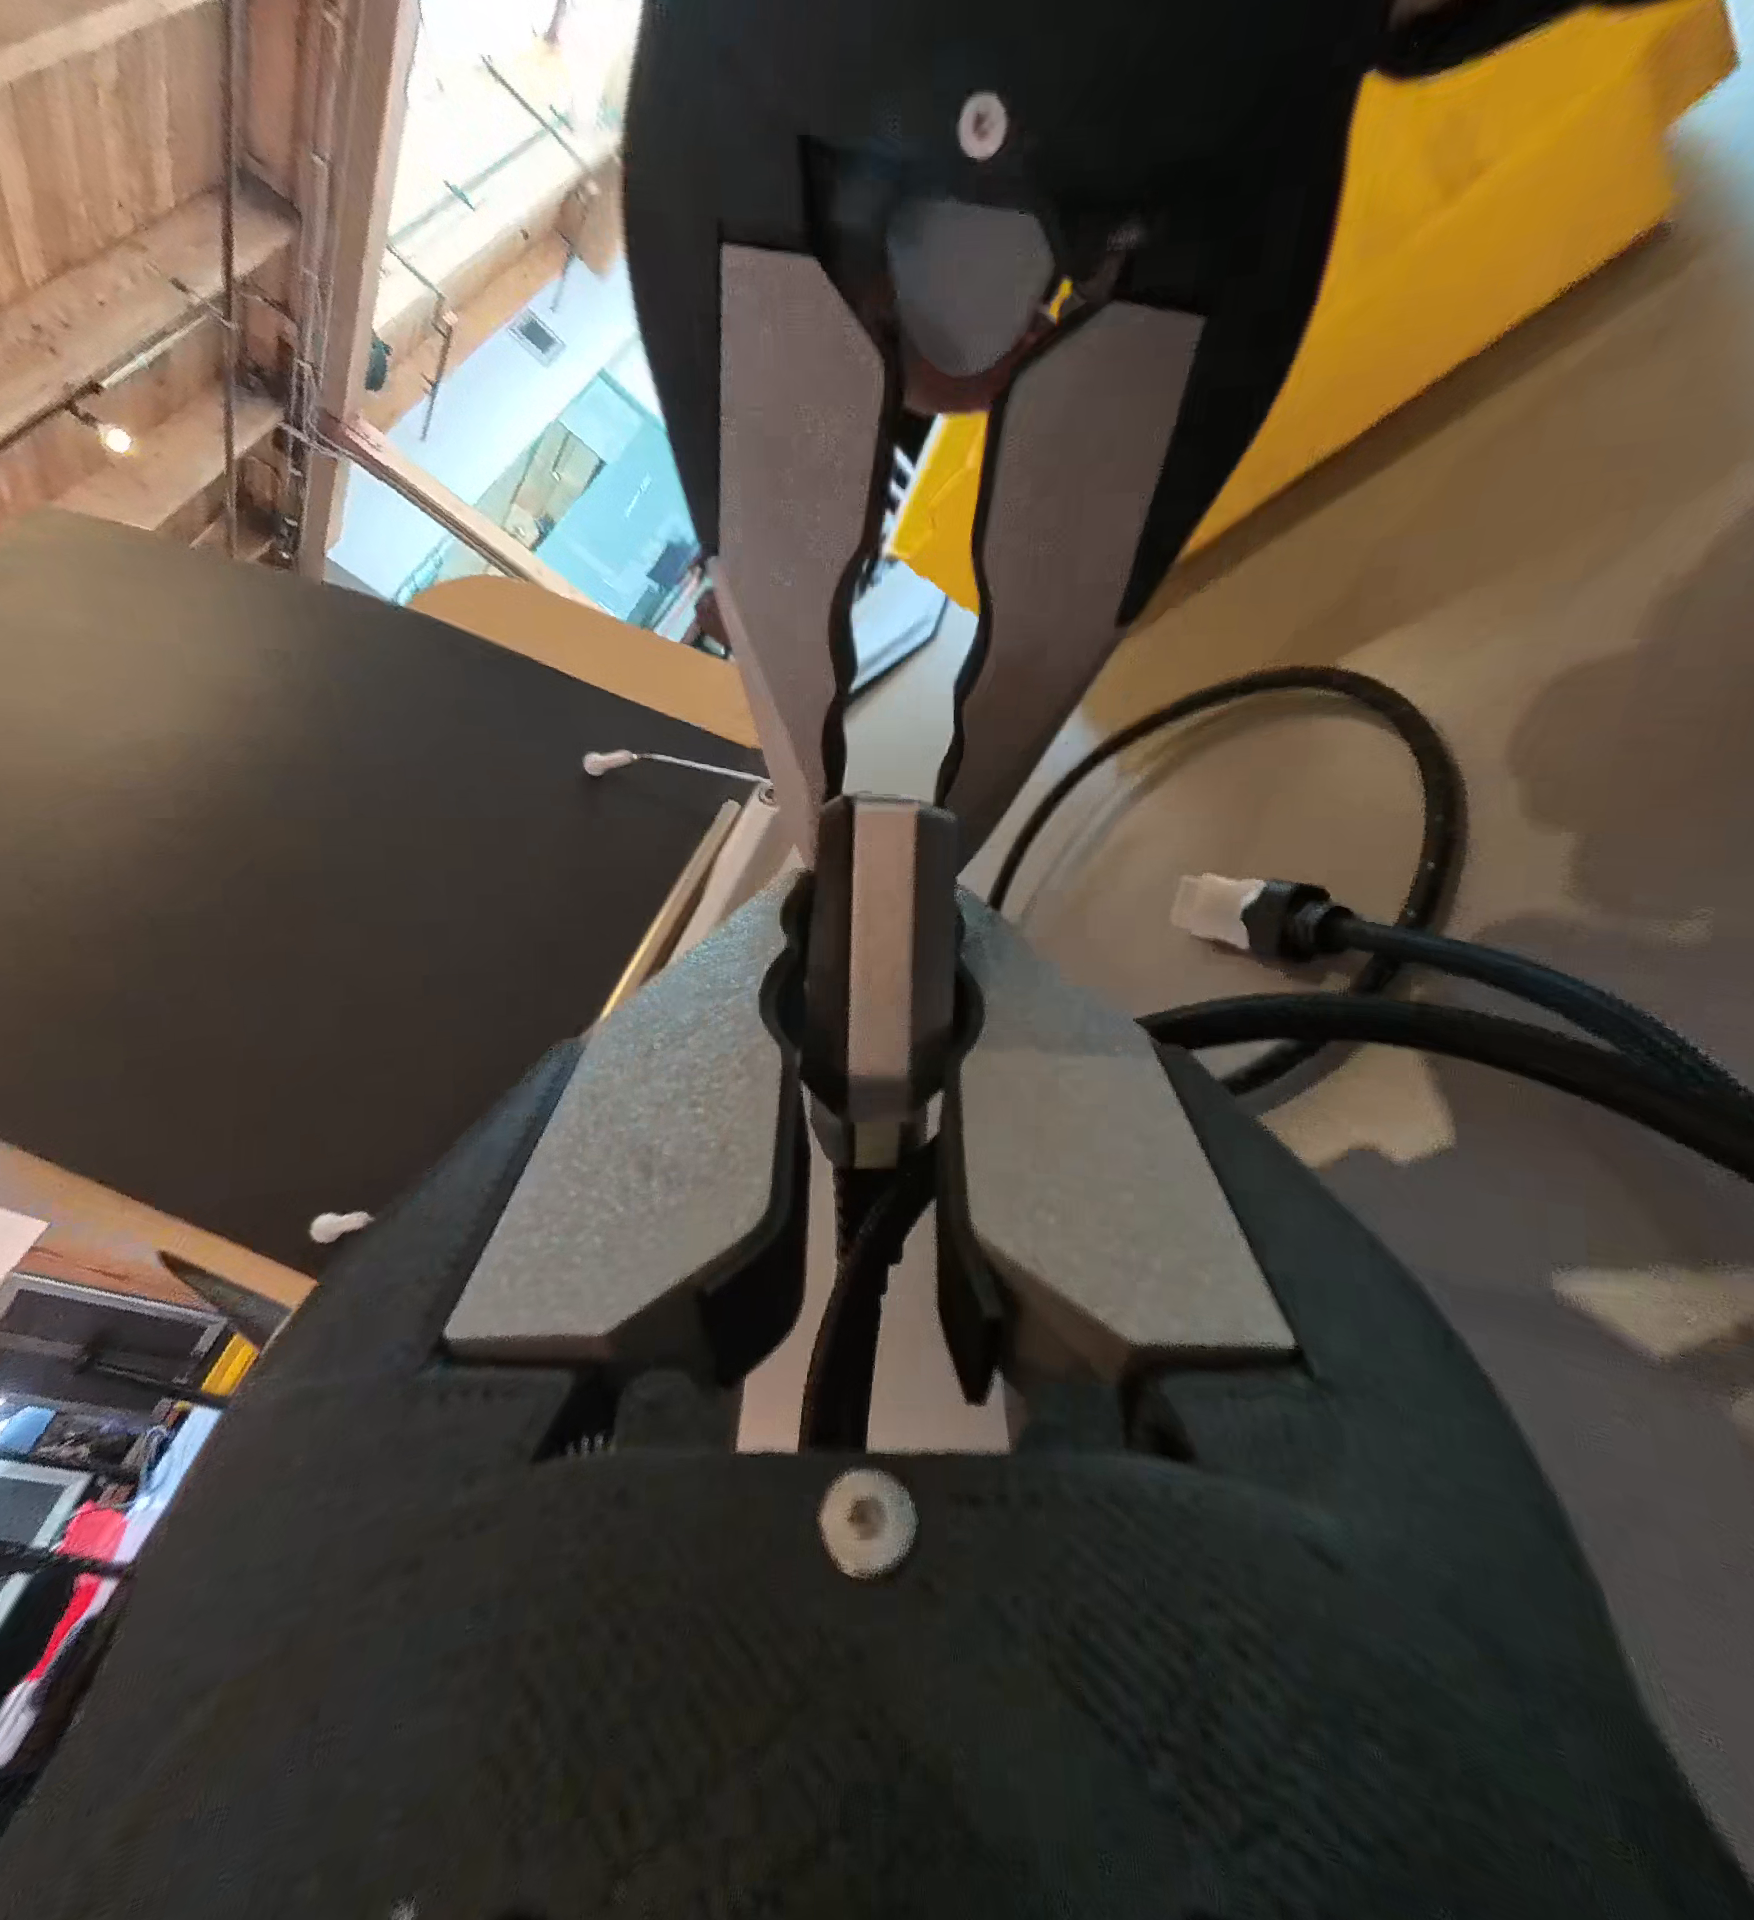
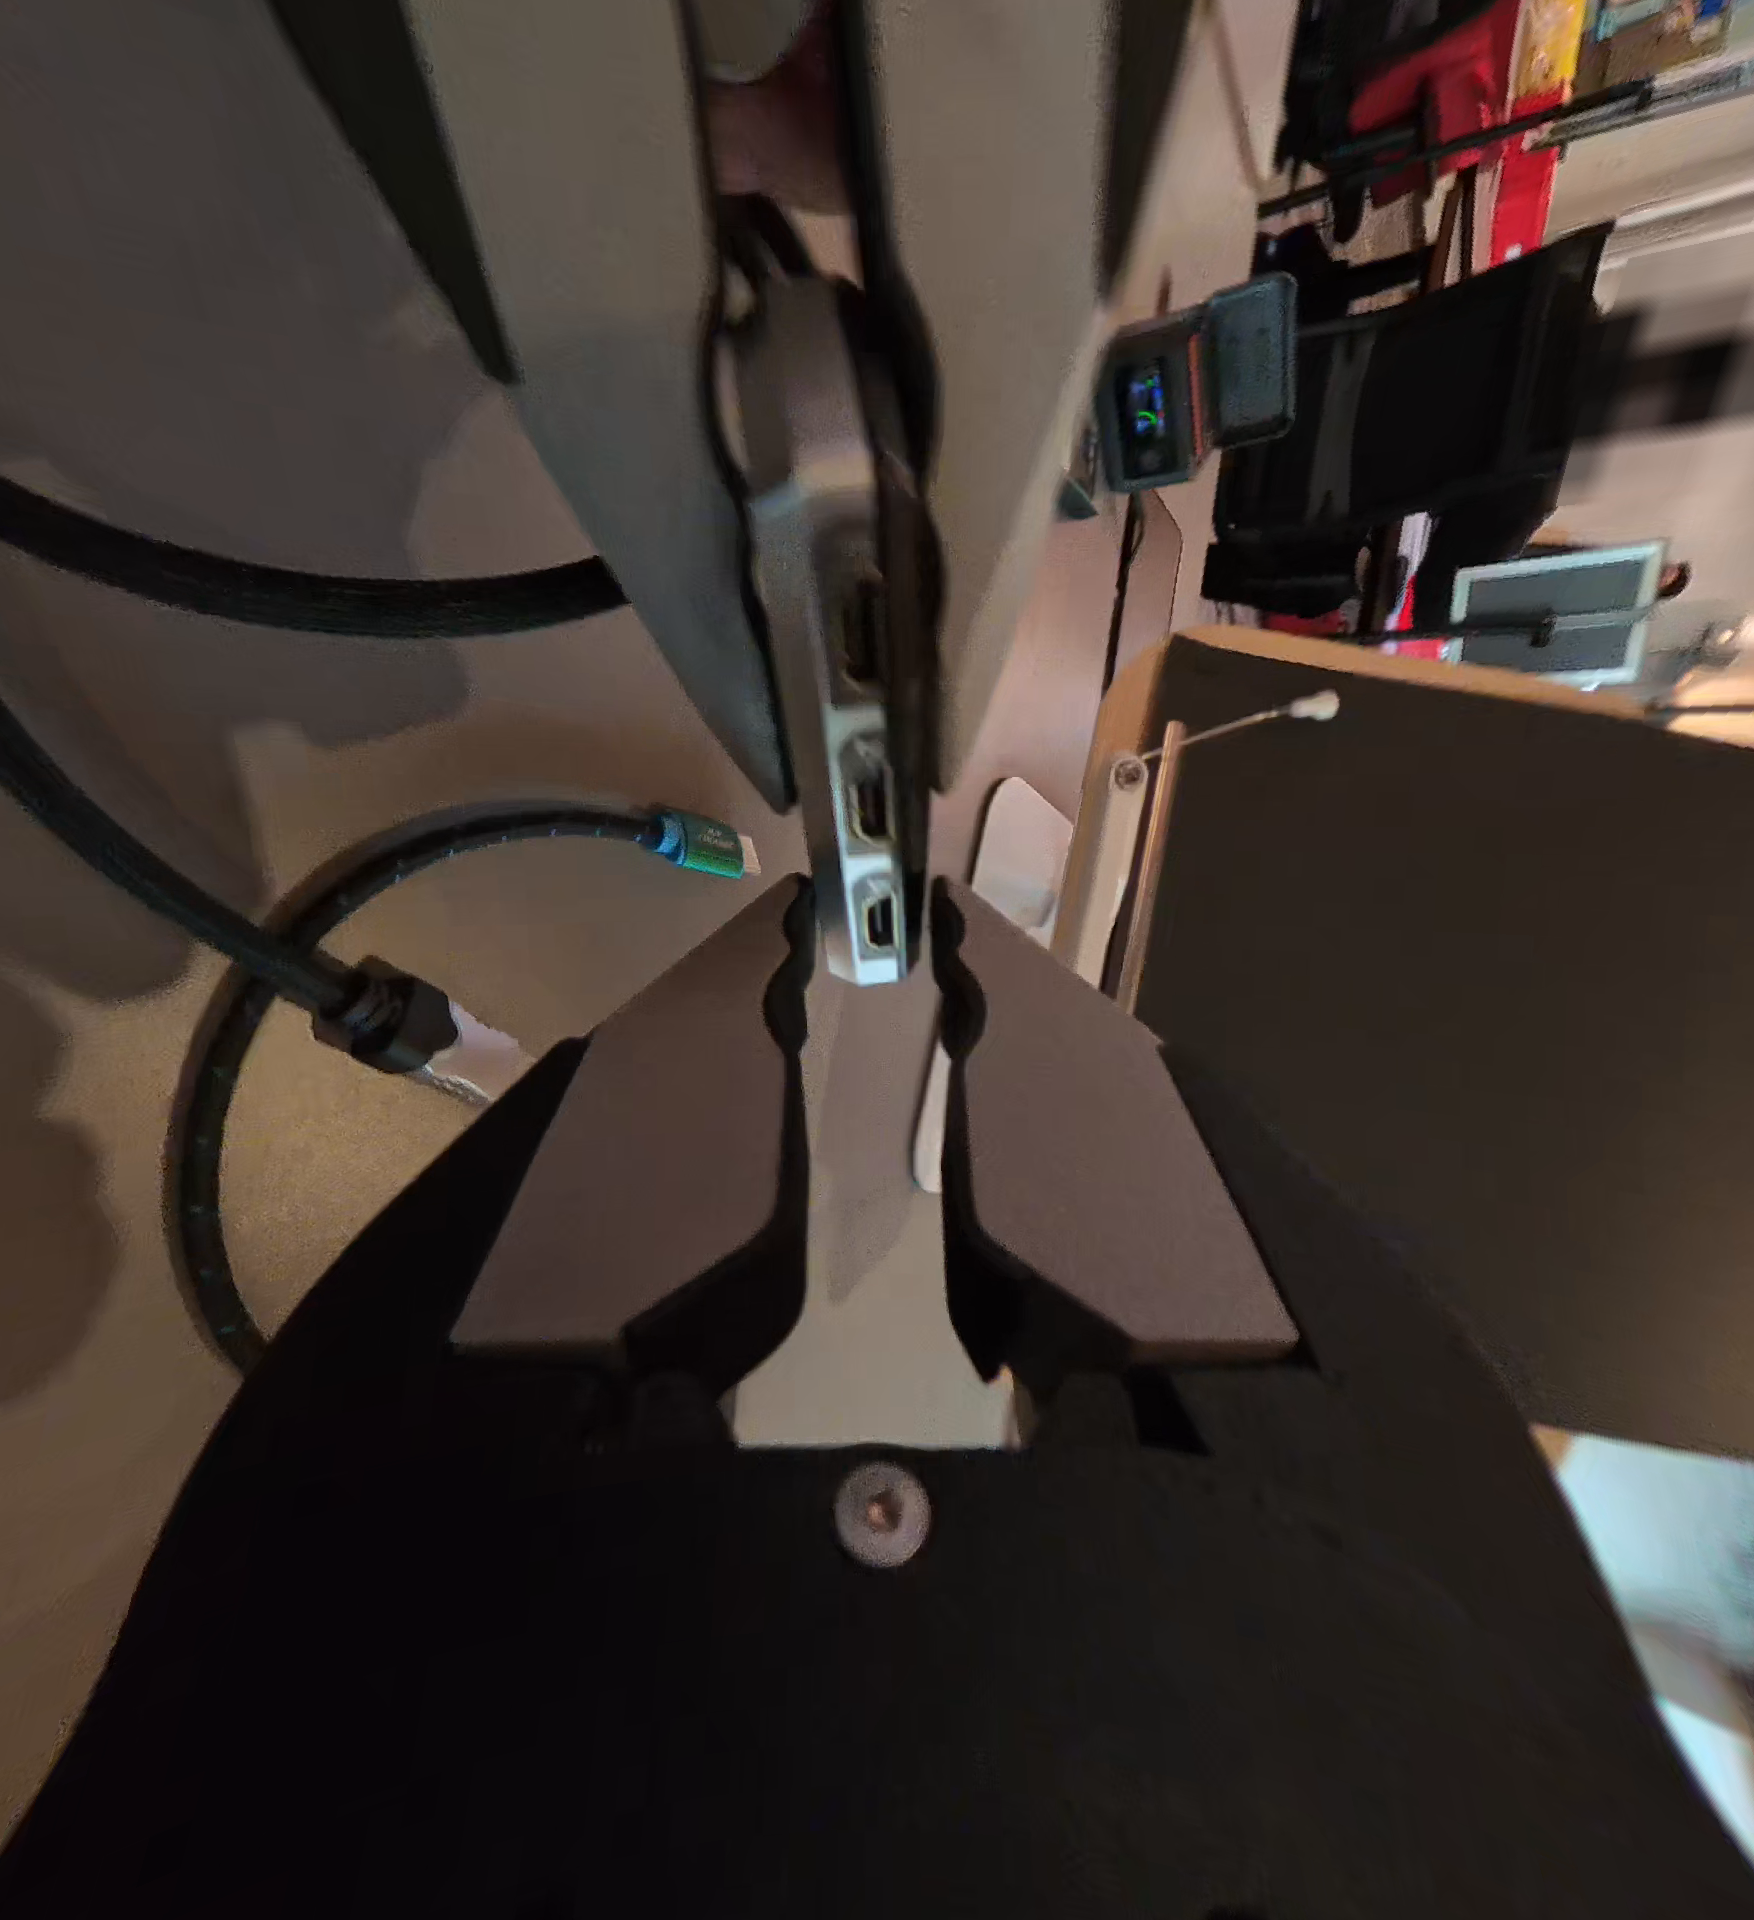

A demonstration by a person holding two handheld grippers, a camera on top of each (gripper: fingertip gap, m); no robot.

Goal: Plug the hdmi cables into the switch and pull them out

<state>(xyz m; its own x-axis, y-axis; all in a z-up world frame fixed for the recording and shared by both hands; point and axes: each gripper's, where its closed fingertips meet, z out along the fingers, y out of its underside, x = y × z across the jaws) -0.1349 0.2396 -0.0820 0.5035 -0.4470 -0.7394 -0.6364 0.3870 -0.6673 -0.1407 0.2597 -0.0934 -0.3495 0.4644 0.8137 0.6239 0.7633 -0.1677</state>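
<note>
The left hand-held gripper (image 1: 878,997) is clamped on the switch (image 1: 878,966), and the right hand-held gripper (image 2: 868,914), jaws parted, straddles its far end. A twist could slip it. Only the right view shows the empty ports, with both hdmi cables (image 2: 385,1023) loose on the worktop (image 2: 52,810) beyond.

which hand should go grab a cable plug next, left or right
Right. The right tool is open and empty, with the green-blue metal hdmi plug lying loose nearby. The left tool is shut on the grey metal switch, so it is probably best used to steady that.
</note>
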